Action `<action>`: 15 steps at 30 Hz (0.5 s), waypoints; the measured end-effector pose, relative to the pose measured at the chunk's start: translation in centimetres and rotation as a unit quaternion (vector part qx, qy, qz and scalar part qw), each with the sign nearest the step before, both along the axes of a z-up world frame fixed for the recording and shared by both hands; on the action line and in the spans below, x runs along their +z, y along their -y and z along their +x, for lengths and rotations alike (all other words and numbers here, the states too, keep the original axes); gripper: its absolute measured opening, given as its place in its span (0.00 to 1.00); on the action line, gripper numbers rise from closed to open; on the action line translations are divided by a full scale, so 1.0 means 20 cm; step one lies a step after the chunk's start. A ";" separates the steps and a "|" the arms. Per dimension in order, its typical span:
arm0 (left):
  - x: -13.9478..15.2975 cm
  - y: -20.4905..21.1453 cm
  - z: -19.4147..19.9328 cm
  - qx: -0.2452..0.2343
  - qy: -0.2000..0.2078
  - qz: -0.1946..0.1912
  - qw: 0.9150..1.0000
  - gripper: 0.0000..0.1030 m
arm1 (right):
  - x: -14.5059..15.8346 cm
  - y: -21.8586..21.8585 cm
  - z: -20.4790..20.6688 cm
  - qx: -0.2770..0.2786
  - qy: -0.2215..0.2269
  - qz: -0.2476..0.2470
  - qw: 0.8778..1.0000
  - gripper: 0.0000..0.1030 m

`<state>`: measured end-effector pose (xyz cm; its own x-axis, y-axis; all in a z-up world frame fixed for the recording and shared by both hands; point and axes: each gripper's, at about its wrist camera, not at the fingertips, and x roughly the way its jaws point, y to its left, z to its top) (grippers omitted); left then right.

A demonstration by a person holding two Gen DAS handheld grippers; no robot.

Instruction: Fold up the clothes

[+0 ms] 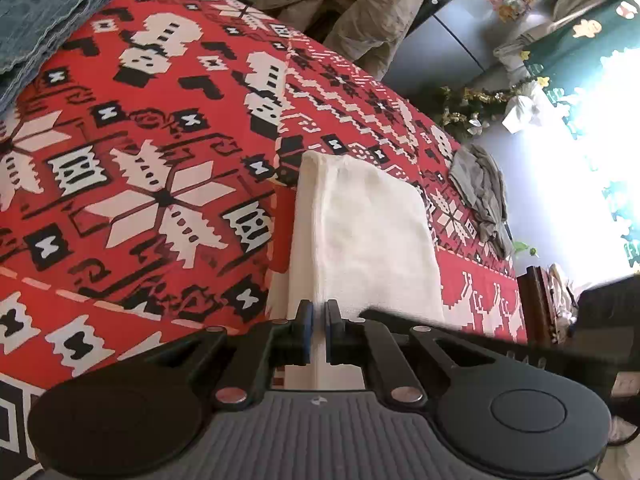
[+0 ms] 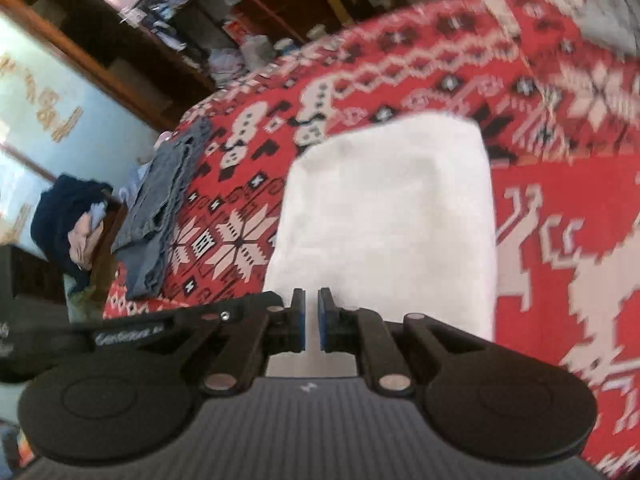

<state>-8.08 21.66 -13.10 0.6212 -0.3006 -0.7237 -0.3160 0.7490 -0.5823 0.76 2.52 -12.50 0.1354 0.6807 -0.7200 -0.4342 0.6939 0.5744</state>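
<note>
The white folded cloth (image 1: 360, 232) lies on a table covered with a red patterned tablecloth (image 1: 160, 160), near the edge closest to the cameras. It looks like a towel or a thick garment; which of the two I cannot tell. It is folded to a long rectangle, and its near end rises off the table toward both grippers.

In the left wrist view, the left gripper (image 1: 319, 322) has its blue-padded fingers (image 1: 307, 320) close together, and a white strip of the cloth passes between them, so it pinches the near edge of the cloth. In the right wrist view, the right gripper (image 2: 311, 312) also has its fingers drawn narrow, with the white cloth (image 2: 384, 220) showing in the thin gap. It seems to hold the near edge too, but this picture is blurred and the contact is not sharp.

Farther out on the tablecloth (image 2: 560, 184), a blue-grey folded garment (image 1: 36, 20) lies at the far left corner in the left view; the right view shows it (image 2: 160, 208) at the left edge of the table. A crumpled grey garment (image 1: 482, 192) lies at the right edge, well apart from the white cloth. Behind the table a person in beige trousers (image 1: 360, 4) stands. Wooden shelves (image 2: 120, 52) with many small items are in the background of the right view.
</note>
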 end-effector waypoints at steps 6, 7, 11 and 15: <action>-0.01 -0.01 0.00 0.000 -0.008 -0.007 1.000 0.12 | -0.07 0.03 -0.20 0.027 -0.017 0.015 0.999 0.08; -0.01 -0.02 -0.02 0.001 -0.009 -0.011 1.000 0.14 | -0.07 0.04 -0.20 0.026 -0.020 0.018 0.999 0.08; 0.00 -0.01 -0.08 -0.006 -0.012 -0.031 0.999 0.14 | -0.04 0.08 -0.17 0.017 -0.029 0.030 0.999 0.08; -0.01 0.03 -0.15 -0.020 -0.023 -0.037 0.999 0.12 | -0.03 0.09 -0.11 0.005 -0.035 0.044 0.998 0.08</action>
